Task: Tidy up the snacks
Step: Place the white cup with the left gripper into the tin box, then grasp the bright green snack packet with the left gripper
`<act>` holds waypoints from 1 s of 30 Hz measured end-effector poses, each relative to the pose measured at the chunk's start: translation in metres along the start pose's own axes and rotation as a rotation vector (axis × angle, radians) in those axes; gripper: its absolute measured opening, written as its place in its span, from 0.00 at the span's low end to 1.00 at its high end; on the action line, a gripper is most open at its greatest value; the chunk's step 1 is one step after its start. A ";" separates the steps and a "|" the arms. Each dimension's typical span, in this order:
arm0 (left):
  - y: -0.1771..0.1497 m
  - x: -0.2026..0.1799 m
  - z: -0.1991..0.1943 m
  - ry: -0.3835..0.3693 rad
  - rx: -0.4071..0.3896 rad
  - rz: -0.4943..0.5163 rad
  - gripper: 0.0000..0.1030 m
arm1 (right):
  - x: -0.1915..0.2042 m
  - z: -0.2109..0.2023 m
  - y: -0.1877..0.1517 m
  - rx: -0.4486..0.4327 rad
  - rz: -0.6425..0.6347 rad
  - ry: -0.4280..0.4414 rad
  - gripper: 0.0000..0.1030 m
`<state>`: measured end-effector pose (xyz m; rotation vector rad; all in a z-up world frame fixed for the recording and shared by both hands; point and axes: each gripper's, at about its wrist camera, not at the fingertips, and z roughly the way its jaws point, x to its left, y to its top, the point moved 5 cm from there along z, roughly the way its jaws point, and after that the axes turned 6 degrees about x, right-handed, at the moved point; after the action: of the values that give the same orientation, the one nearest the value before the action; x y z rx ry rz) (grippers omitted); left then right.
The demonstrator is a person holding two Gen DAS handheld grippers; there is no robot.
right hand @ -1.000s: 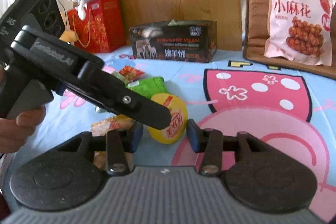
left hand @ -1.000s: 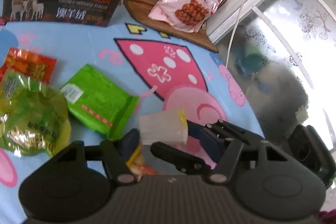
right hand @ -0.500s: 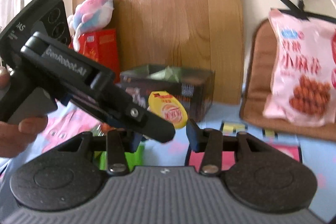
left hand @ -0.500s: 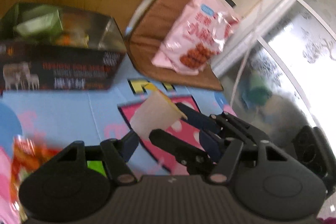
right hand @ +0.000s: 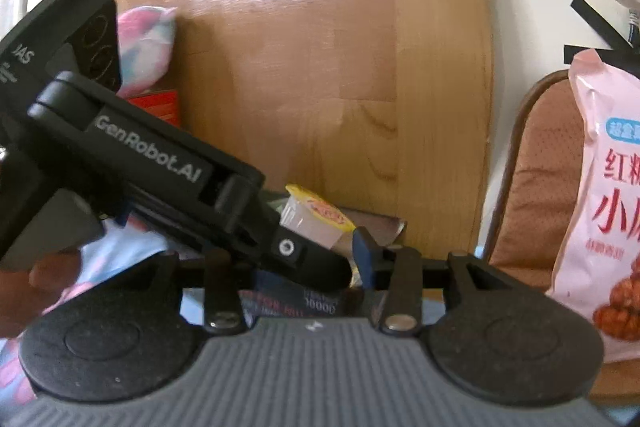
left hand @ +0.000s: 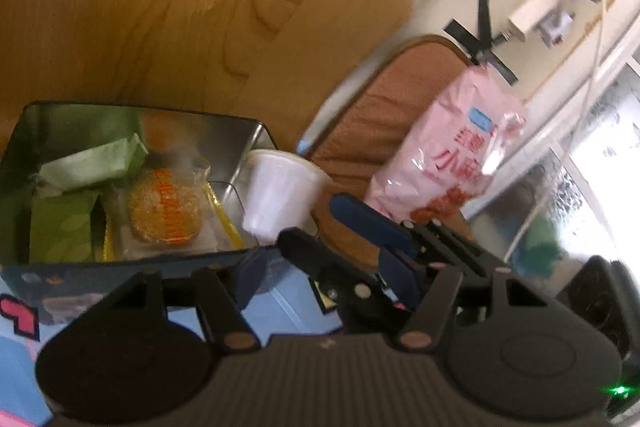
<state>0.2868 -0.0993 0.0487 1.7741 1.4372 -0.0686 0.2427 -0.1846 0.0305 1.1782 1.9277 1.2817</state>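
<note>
A small translucent jelly cup [left hand: 280, 195] with a yellow foil lid [right hand: 320, 211] is held up at the right end of the open dark box [left hand: 256, 143]. My left gripper [left hand: 280, 247] is shut on the jelly cup. My right gripper [right hand: 320, 251] sits around the same cup with its jaws apart, one blue fingertip [right hand: 364, 253] beside the cup. The box holds green packets [left hand: 92, 167] and a round orange snack in clear wrap [left hand: 166, 207].
A large pink snack bag [left hand: 452, 163] leans on a brown cushion [left hand: 404, 95] to the right of the box; it also shows in the right wrist view [right hand: 604, 211]. A wooden board [right hand: 320, 67] stands behind. A plush toy [right hand: 146, 43] sits on a red box at the left.
Both grippers have lifted the jelly cup off the blue mat and carried it back to the dark box. The loose packets on the mat have dropped out of view.
</note>
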 end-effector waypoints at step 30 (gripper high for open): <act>-0.176 -0.001 -0.039 -0.039 0.134 -0.019 0.76 | 0.082 -0.097 -0.119 0.284 -0.024 -0.064 0.69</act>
<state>0.1231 -0.0761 -0.0227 1.8561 1.4507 -0.2133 0.0817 -0.1752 -0.0366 1.3106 2.1189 0.9672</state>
